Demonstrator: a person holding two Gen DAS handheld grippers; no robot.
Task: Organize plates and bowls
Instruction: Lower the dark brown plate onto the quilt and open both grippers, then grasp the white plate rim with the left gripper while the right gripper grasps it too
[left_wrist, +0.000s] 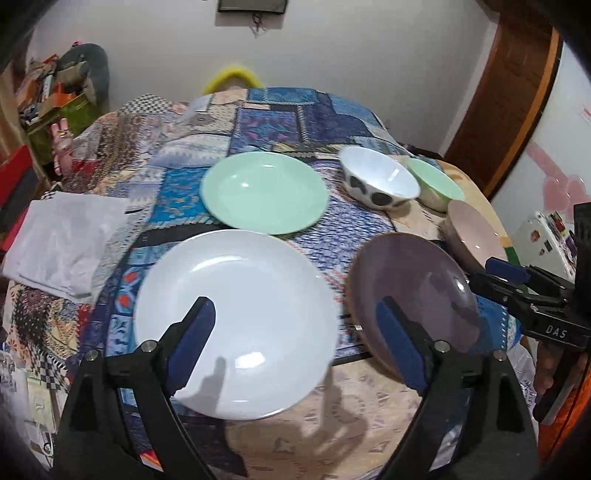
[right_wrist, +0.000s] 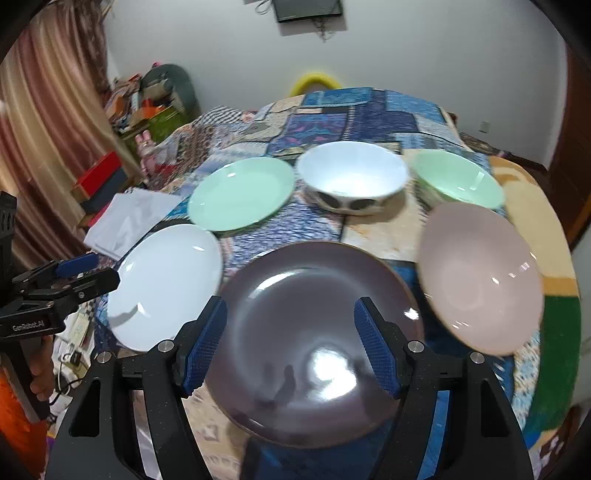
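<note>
Three plates lie on the patchwork-covered table: a white plate (left_wrist: 236, 321) (right_wrist: 166, 288), a mint green plate (left_wrist: 264, 192) (right_wrist: 242, 192) behind it, and a mauve plate (left_wrist: 413, 302) (right_wrist: 314, 339). Three bowls stand at the right: a white bowl with black spots (left_wrist: 378, 181) (right_wrist: 352, 182), a mint green bowl (left_wrist: 436, 182) (right_wrist: 458, 182) and a pink bowl (left_wrist: 474, 232) (right_wrist: 480, 277). My left gripper (left_wrist: 295, 343) is open above the white plate's near part. My right gripper (right_wrist: 291, 343) is open above the mauve plate; it also shows at the right edge of the left wrist view (left_wrist: 506, 271).
A folded white cloth (left_wrist: 62, 243) (right_wrist: 129, 221) lies at the table's left side. Boxes and clutter (left_wrist: 48, 103) stand beyond the left edge, with a curtain (right_wrist: 44, 147) behind. A white wall is at the back, a wooden door frame (left_wrist: 517, 92) at the right.
</note>
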